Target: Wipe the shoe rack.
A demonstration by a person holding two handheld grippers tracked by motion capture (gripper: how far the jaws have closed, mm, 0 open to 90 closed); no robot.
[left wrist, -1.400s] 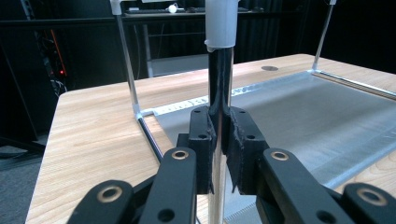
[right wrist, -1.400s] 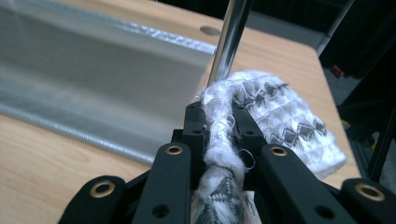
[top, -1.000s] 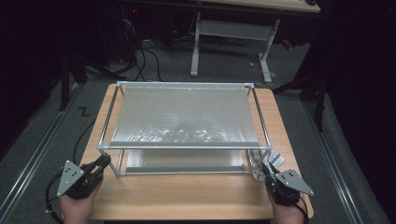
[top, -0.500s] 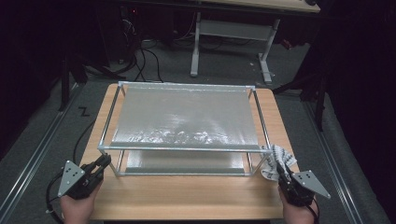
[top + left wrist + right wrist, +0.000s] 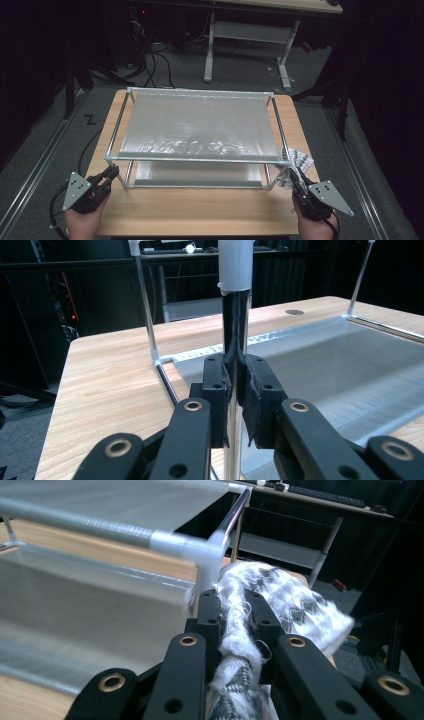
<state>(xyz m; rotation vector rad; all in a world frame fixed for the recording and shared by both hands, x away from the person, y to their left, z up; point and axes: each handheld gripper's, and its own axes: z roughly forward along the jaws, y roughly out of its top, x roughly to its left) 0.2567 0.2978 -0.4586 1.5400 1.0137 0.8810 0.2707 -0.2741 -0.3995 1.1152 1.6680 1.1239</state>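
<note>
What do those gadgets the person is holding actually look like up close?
Each hand grips a black claw tool. The left claw and right claw each carry a grey three-cornered plate dotted with small holes, and a black cable trails from the left one. Up close, the two black jaws are built of bolted links with brass-coloured rivets and end in rough dark pads. No sleeves show at the wrists.

The high view looks forward and down over the counter (image 5: 200, 210). Each gripper view looks closely along its own jaws; both share the rack (image 5: 197, 160) just beyond them.
</note>
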